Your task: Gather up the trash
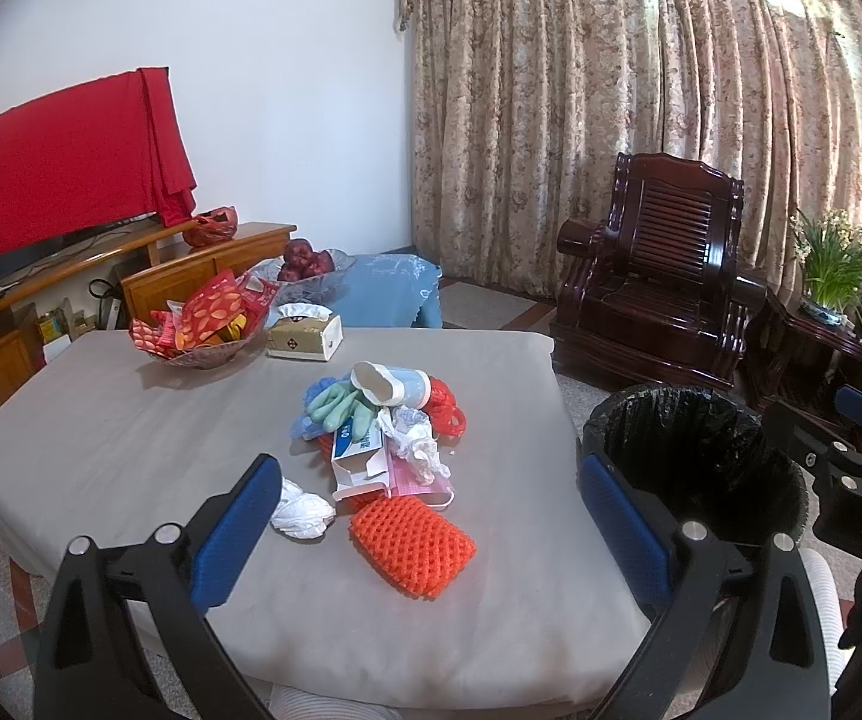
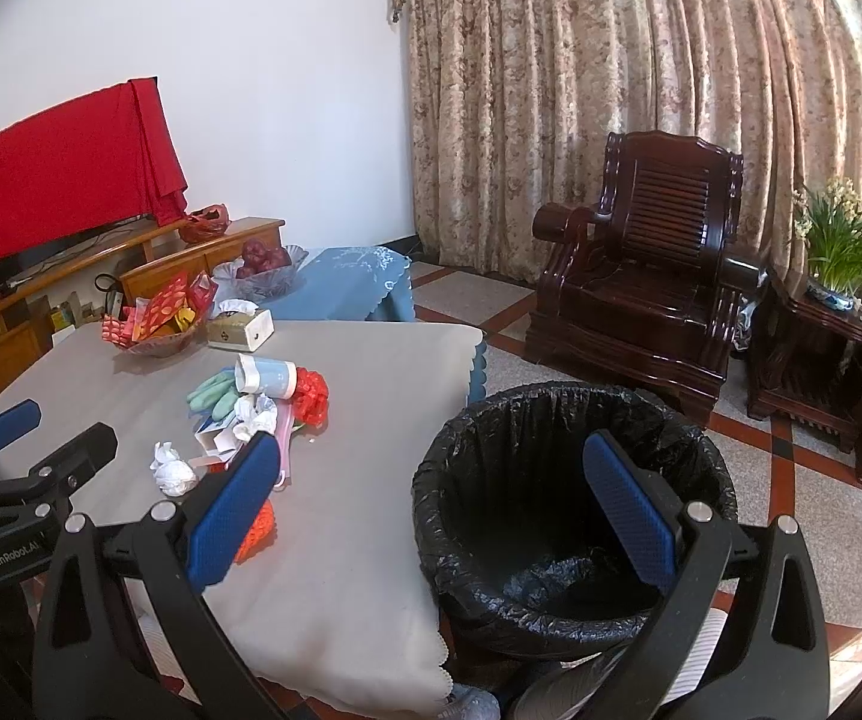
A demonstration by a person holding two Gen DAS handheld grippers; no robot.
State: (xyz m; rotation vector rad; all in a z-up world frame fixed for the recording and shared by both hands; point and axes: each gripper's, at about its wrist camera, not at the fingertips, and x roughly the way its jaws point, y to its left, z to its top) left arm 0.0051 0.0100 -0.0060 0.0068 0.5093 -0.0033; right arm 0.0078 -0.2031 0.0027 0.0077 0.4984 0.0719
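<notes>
Orange foam net (image 1: 412,546) lay nearest on the desk (image 1: 131,450), w/ crumpled tissue (image 1: 302,510), box, gloves, cup and red netting piled just behind. Left claw (image 1: 431,528) hovered above it, fingers apart, empty. Right claw (image 2: 431,504) also wide apart, empty, over the gap between desk edge and black-lined bin (image 2: 575,480).

Risks: foam net is springy, could squirt out of a shallow pinch; grabbing into the pile could drag neighbours off the edge; cloth may snag.

Hidden: right claw's finger covered most of the foam net in its view; pile's lower layers unreadable; bin looked empty, though its near wall and part of the bottom were blocked.

Orange net (image 1: 412,546), black bin liner (image 2: 569,480)
</notes>
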